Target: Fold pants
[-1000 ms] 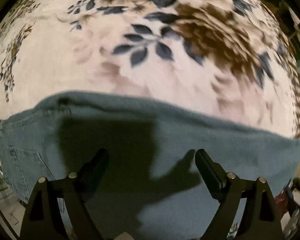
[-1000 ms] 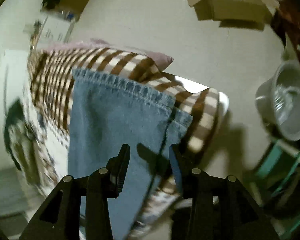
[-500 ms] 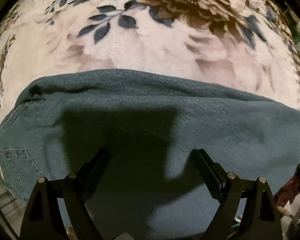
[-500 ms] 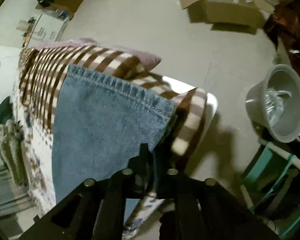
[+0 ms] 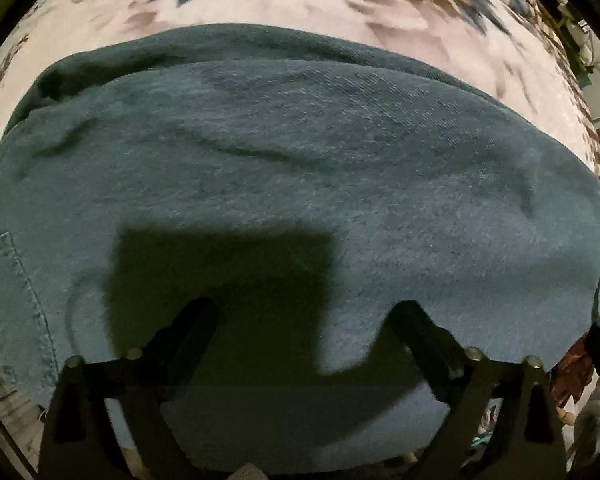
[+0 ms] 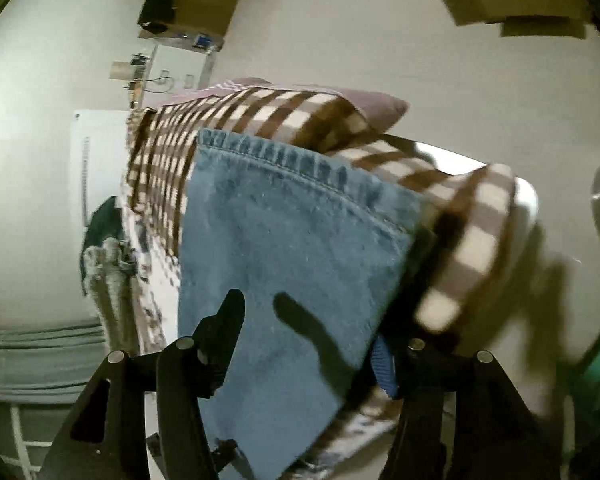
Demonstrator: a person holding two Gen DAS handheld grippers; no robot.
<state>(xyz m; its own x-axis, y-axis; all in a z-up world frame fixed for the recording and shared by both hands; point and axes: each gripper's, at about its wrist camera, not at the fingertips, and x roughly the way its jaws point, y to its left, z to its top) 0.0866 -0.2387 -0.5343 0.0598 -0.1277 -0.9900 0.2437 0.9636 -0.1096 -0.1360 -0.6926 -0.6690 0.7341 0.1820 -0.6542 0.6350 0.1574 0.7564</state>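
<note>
Pants (image 5: 300, 184) lie flat on the floral blanket (image 5: 420, 20), denim filling most of the left view, a stitched pocket (image 5: 8, 300) at their left edge. We see the left gripper (image 5: 304, 320) spread wide just over the cloth, grasping nothing. In the right view we note the hem (image 6: 300, 168) resting on a checked blanket (image 6: 472, 240); the right gripper (image 6: 320, 328) is spread too, one finger (image 6: 228, 320) over denim.
</note>
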